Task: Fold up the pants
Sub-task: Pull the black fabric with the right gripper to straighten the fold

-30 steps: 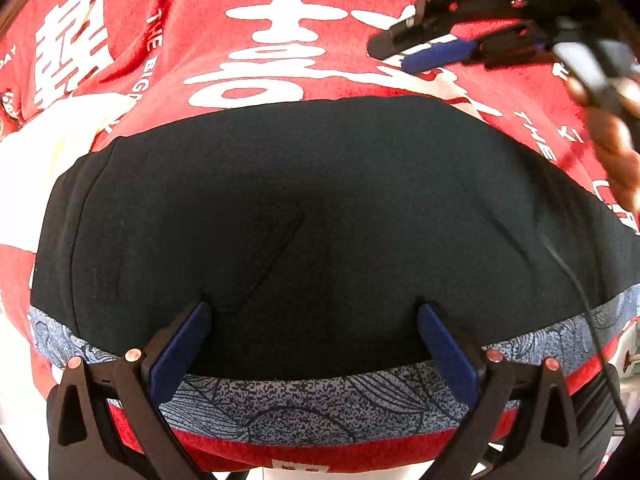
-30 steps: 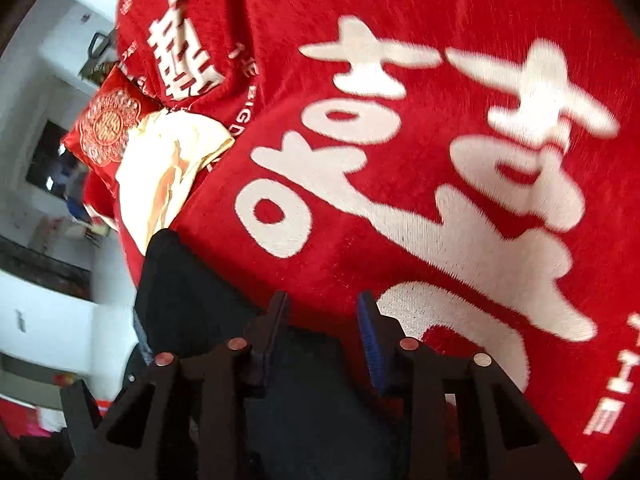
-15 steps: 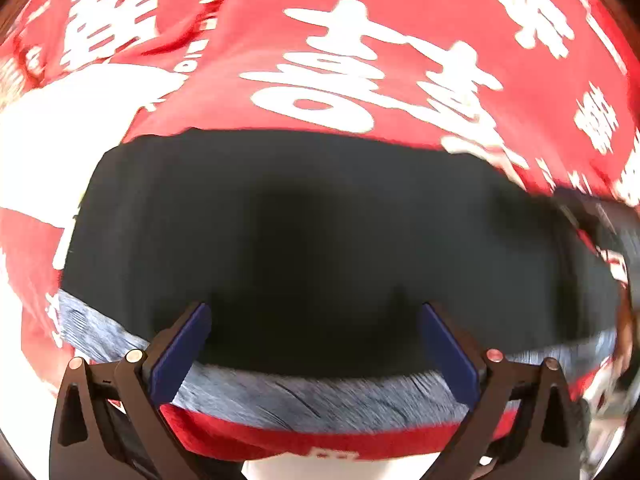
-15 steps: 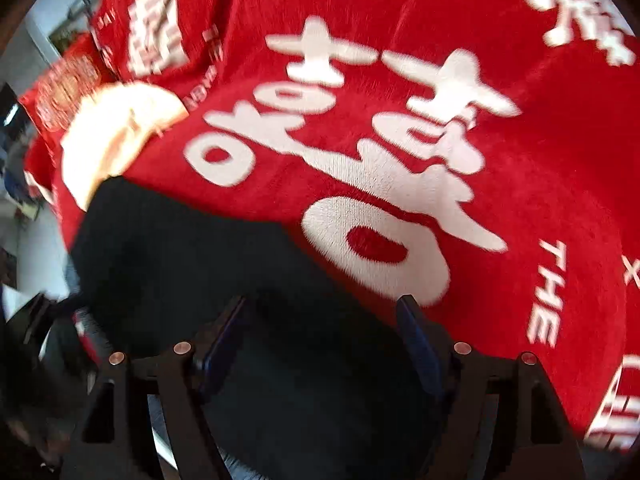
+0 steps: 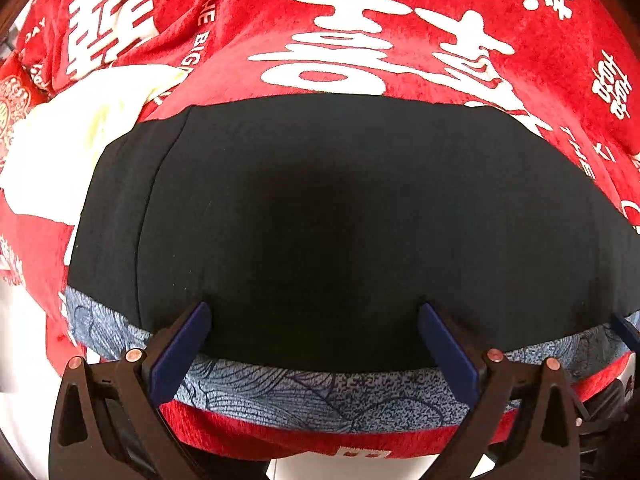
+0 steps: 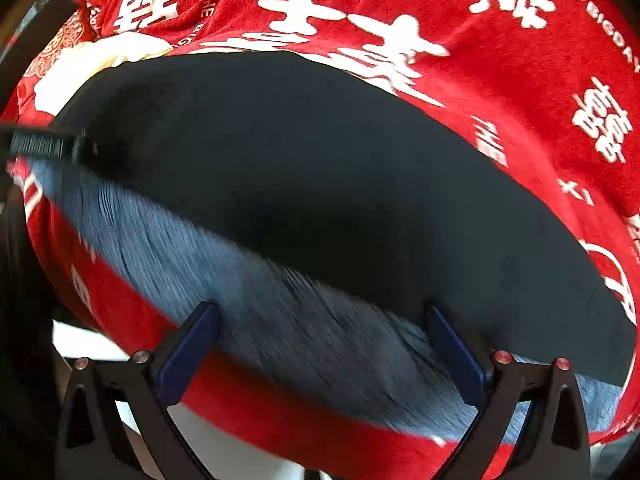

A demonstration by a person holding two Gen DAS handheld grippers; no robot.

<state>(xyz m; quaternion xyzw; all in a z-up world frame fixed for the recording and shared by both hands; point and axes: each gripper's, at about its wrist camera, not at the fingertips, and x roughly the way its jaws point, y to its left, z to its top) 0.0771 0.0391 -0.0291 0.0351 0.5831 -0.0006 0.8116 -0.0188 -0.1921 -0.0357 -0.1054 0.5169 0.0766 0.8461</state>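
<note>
The black pants (image 5: 340, 208) lie flat and folded on a red blanket (image 5: 400, 20) with white characters. A blue-grey patterned band (image 5: 320, 396) shows under their near edge. My left gripper (image 5: 314, 308) hangs open above that near edge, pointing steeply down, with nothing pinched. In the right wrist view the pants (image 6: 320, 168) run slantwise, and the patterned band (image 6: 260, 292) is blurred by motion. My right gripper (image 6: 322, 309) is over the same edge further right. Its jaws are opening wide, and only cloth lies below them.
A cream cloth (image 5: 80, 128) and a red ornamented cushion (image 5: 12, 96) lie at the far left of the blanket. The blanket's front edge drops off just below the band, with pale floor (image 5: 24, 344) beyond. A dark piece of the other tool (image 6: 36, 146) shows at the left edge.
The right gripper swung from over the red blanket down to the pants' near edge while its jaws spread from narrow to wide. The left gripper drifted slightly sideways and stayed open.
</note>
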